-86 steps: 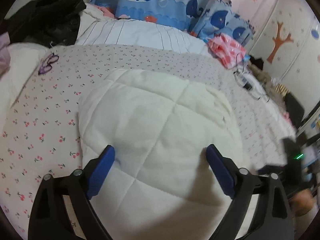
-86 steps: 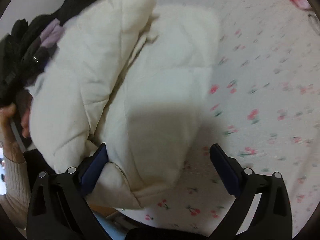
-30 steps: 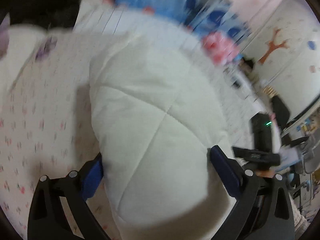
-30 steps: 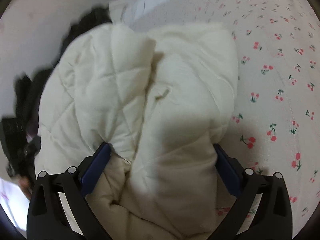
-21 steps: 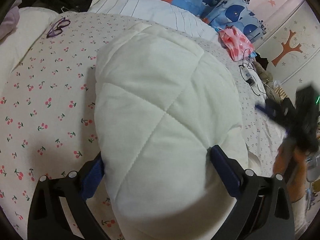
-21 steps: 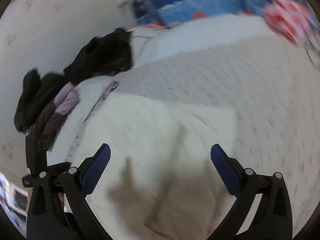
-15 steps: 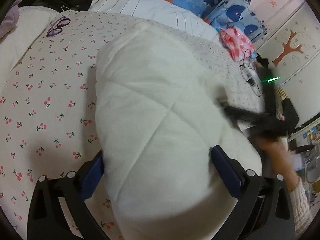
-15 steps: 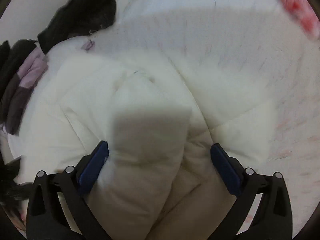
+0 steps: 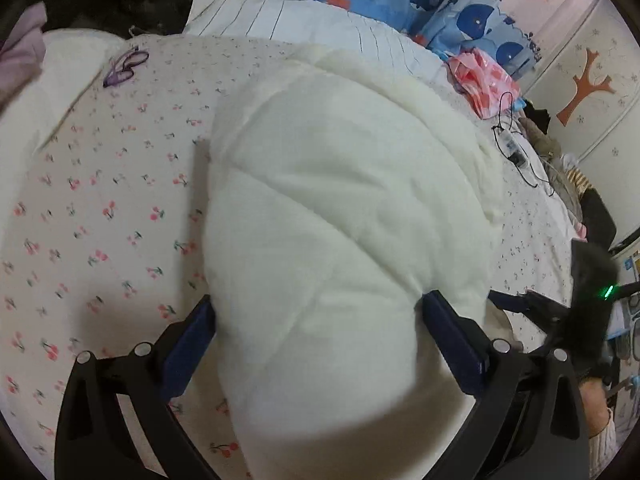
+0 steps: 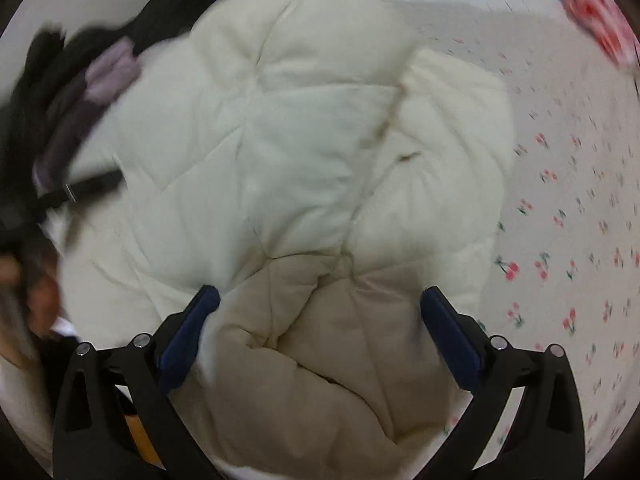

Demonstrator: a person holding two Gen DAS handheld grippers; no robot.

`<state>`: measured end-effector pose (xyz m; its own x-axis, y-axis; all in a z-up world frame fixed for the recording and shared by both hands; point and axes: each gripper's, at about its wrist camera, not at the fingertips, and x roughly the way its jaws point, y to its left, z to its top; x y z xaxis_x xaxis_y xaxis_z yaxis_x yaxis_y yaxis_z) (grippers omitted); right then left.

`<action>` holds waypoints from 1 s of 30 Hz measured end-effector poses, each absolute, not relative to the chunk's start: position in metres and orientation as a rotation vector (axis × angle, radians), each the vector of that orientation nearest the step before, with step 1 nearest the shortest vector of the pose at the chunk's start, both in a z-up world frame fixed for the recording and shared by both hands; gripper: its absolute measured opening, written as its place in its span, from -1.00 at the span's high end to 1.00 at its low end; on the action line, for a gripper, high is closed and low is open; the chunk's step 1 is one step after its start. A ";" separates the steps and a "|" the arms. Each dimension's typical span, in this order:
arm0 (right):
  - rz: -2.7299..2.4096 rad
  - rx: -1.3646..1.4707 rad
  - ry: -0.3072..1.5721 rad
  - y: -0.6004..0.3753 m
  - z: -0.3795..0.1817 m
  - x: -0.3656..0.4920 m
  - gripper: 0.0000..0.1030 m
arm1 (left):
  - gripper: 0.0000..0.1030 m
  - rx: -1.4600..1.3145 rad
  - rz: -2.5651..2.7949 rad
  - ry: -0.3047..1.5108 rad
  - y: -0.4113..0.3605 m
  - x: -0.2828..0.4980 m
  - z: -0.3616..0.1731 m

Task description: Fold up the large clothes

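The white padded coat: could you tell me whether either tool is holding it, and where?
Neither: left tool and right tool stand open around the folded white padded coat.

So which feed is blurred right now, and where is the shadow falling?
Right wrist view: motion blur, worst at the left edge over the dark clothes; shadow darkens the white coat between the right gripper fingers. Left wrist view: mostly sharp, coat evenly lit, softer near the left gripper.

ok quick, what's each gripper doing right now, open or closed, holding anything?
Left gripper: open, fingers wide on either side of the white jacket, not clamped.
Right gripper: open, over the jacket, gripping nothing.
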<state>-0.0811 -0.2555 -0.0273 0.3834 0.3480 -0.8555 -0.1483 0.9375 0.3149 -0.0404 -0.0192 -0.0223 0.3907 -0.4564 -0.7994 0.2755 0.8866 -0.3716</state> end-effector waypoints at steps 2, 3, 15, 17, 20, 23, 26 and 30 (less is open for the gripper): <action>0.359 0.273 1.097 -0.267 -0.011 -0.087 -0.88 | -0.88 -0.209 -0.474 1.069 -0.014 -0.042 -0.019; 0.371 0.319 1.073 -0.275 -0.004 -0.090 -0.88 | -0.88 -0.205 -0.479 1.056 -0.011 -0.044 -0.015; 0.262 0.647 1.135 -0.310 -0.067 -0.073 -0.89 | -0.88 0.019 -0.397 0.900 -0.028 -0.064 0.003; 0.274 0.642 1.127 -0.307 -0.069 -0.066 -0.89 | -0.88 0.051 -0.379 0.872 -0.028 -0.067 0.005; 0.296 0.630 1.131 -0.308 -0.070 -0.062 -0.88 | -0.88 0.064 -0.371 0.849 -0.027 -0.070 0.006; 0.308 0.632 1.118 -0.308 -0.074 -0.056 -0.88 | -0.88 0.087 -0.360 0.834 -0.031 -0.071 0.008; 0.316 0.619 1.089 -0.304 -0.076 -0.052 -0.88 | -0.88 0.127 -0.364 0.806 -0.039 -0.077 0.012; 0.366 0.585 1.061 -0.291 -0.069 -0.044 -0.88 | -0.88 0.172 -0.351 0.781 -0.045 -0.085 0.014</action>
